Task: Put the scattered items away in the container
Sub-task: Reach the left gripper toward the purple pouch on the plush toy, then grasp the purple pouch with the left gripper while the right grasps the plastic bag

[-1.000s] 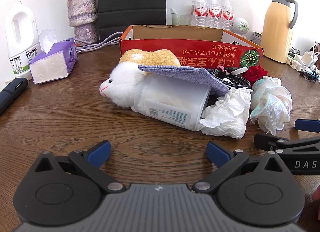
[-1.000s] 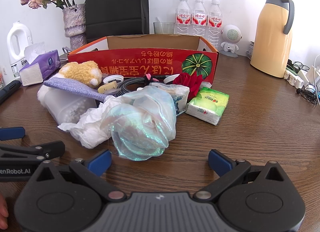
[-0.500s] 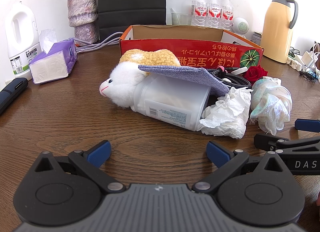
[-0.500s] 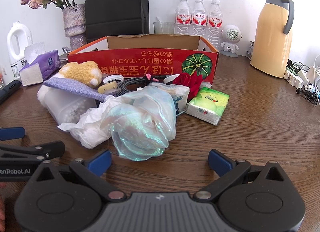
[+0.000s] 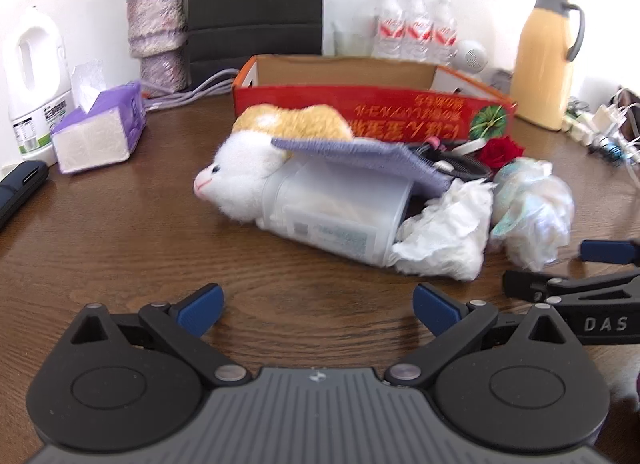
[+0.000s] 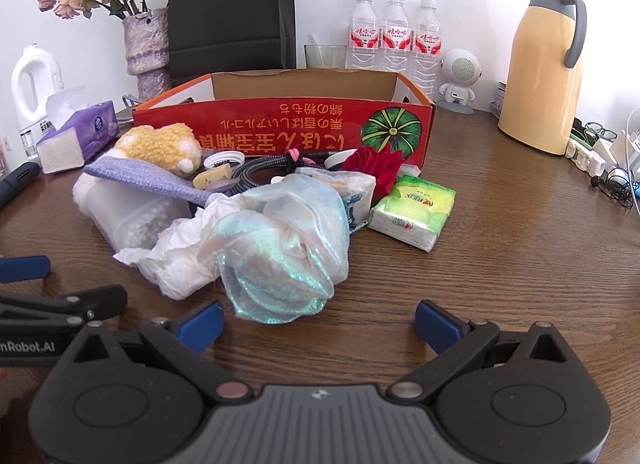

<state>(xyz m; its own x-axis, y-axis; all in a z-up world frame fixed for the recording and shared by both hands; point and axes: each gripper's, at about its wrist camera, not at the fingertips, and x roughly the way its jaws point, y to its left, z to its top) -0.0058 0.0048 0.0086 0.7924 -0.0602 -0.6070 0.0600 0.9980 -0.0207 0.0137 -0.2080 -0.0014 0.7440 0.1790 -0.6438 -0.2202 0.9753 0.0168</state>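
Note:
A red cardboard box (image 6: 280, 130) stands open at the back of the wooden table, also in the left wrist view (image 5: 400, 110). In front of it lies a pile: a white and orange plush cat (image 5: 248, 172), a purple cloth (image 5: 360, 156), a translucent plastic tub (image 5: 336, 216), crumpled white paper (image 5: 444, 240), an iridescent gauze bundle (image 6: 280, 248), a red rose (image 6: 374, 162), a green tissue pack (image 6: 412, 212), a braided cable (image 6: 260, 172). My left gripper (image 5: 318, 304) is open and empty, short of the tub. My right gripper (image 6: 320, 322) is open and empty, just before the gauze.
A purple tissue box (image 5: 100, 128), white jug (image 5: 32, 80) and flower vase (image 5: 158, 36) stand at the left. A black bag (image 6: 232, 12), water bottles (image 6: 394, 36), a small white speaker (image 6: 460, 76), yellow thermos (image 6: 546, 64) and a power strip with cables (image 6: 600, 156) line the back and right.
The left wrist view is slightly blurred and shifted, so the left gripper has begun to move a little. The right gripper and the pile have not moved.

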